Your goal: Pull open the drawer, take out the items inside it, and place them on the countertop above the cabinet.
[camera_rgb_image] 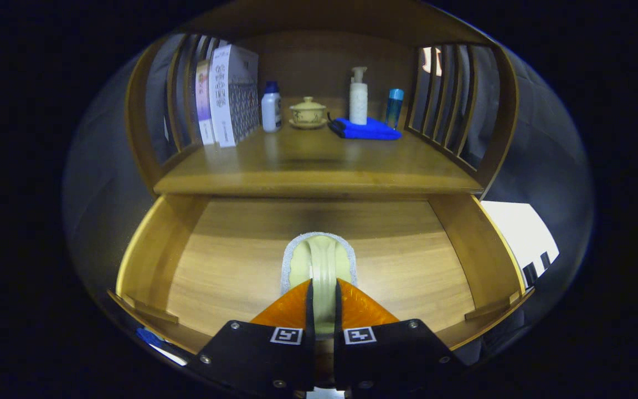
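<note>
We see gripper [323,291] with 2 fingers clamped on pale green item [322,266], possibly brush with grey rim, inside open drawer [407,260]. Countertop [319,160] lies beyond fingers.

Drawer [186,266] pulled open below the countertop [319,166], with a brush [322,260] inside, pinched between the gripper [323,291] fingers. Up top, left to right: boxes [230,94], bottle [271,108], teacup [308,112], pump bottle [358,97] on a cloth [366,130].
</note>
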{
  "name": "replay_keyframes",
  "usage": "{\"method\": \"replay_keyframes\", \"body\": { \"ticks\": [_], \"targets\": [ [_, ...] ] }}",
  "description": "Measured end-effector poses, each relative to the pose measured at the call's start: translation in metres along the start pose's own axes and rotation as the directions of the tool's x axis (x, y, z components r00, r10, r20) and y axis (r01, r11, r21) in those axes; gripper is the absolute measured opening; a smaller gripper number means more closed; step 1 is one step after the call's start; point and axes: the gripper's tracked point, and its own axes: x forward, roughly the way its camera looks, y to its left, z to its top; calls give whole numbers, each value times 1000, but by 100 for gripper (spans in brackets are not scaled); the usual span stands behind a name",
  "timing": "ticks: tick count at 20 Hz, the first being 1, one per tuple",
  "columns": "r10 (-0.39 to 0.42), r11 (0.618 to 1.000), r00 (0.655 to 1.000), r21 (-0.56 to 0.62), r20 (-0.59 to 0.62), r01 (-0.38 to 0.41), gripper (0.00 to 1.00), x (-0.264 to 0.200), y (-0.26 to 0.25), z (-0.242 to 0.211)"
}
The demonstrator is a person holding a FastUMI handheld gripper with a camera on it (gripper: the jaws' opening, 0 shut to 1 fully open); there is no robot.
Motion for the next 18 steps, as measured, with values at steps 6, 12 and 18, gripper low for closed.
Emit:
{"method": "replay_keyframes", "body": {
  "ticks": [6, 12, 18],
  "targets": [
    [-9, 1000, 991, 0, 136, 10, 13, -29, -11, 56],
    [54, 993, 964, 84, 259, -79, 13, -26, 4, 108],
    [17, 999, 948, 41, 318, -32, 13, -9, -7, 142]
  ]
}}
